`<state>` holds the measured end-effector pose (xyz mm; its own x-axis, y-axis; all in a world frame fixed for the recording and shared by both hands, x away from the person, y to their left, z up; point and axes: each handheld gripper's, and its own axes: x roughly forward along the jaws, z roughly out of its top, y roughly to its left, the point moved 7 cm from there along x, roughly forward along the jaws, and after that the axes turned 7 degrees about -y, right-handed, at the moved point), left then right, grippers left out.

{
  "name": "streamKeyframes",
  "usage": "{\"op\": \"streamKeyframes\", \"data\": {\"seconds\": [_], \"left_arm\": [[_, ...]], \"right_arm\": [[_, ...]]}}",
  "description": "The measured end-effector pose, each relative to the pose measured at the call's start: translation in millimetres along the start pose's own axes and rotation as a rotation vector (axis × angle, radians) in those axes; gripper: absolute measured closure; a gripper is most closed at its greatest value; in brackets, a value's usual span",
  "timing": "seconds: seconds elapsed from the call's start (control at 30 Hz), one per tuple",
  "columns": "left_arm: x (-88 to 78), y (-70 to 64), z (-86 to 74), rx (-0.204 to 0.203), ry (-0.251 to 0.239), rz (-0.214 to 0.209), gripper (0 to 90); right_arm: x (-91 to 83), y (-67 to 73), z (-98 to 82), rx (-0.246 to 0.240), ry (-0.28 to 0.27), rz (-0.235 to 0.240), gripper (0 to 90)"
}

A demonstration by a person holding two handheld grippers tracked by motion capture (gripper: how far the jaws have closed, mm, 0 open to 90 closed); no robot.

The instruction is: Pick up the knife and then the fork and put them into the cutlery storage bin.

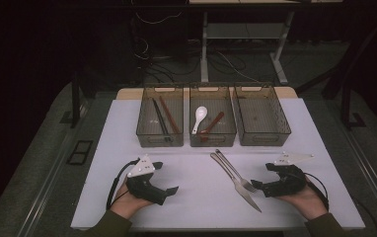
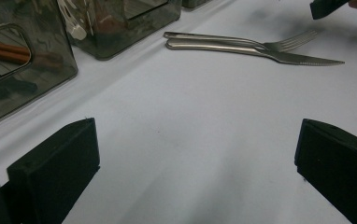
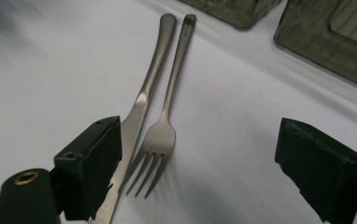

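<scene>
White table (image 1: pixel 196 197), three smoked-plastic bins in a row along its far side. Left bin (image 1: pixel 160 139) holds chopsticks (image 1: pixel 166 118), dark and reddish; middle bin (image 1: pixel 212 139) holds a white spoon (image 1: pixel 199 118) and a reddish one (image 1: pixel 212 125); right bin (image 1: pixel 261 139) shows nothing I can make out. Fork (image 1: pixel 236 172) and knife (image 1: pixel 235 181) lie side by side on the table in front of the middle and right bins, handles toward the bins, tines and blade toward the person, fork on the right. Right gripper (image 1: pixel 256 185) sits low at the near right, just beside the fork's tines; in the right gripper view its jaws stand apart with the fork (image 3: pixel 160 126) between them, untouched, and the knife (image 3: pixel 141 107) running under the left jaw; pads press on neither. Left gripper (image 1: pixel 169 192) rests at the near left, well apart from the cutlery; in the left gripper view its jaws are wide apart over bare table, fork (image 2: pixel 284 44) and knife (image 2: pixel 260 50) lying farther off ahead.
</scene>
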<state>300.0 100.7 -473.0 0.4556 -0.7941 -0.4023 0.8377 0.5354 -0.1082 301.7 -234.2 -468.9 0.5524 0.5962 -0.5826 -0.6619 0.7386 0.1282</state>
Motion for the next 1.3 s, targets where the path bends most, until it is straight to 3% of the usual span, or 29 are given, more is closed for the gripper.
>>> {"op": "streamKeyframes", "data": {"seconds": [0.3, 0.5, 0.73, 0.9, 1.3], "left_arm": [[2.0, -2.7, -0.8, 0.005, 0.009, -0.006, 0.0], [1.0, -3.6, -1.8, 0.004, 0.008, -0.001, 0.0], [3.6, -0.6, -3.4, 0.008, 0.016, 0.009, 0.0], [2.4, -0.6, -4.3, 0.010, 0.014, 0.010, 0.0], [3.0, -0.7, -4.3, 0.010, 0.012, 0.002, 0.0]], "right_arm": [[8.0, 0.7, 16.9, 0.000, 0.004, 0.008, 14.8], [16.5, 1.7, 25.7, -0.026, 0.018, 0.012, 15.1], [23.4, 1.9, 33.4, -0.033, 0.047, 0.024, 22.1], [28.1, 1.8, 38.3, -0.042, 0.077, 0.020, 24.8], [44.2, 0.9, 51.5, -0.023, 0.207, 0.001, 45.0]]}}
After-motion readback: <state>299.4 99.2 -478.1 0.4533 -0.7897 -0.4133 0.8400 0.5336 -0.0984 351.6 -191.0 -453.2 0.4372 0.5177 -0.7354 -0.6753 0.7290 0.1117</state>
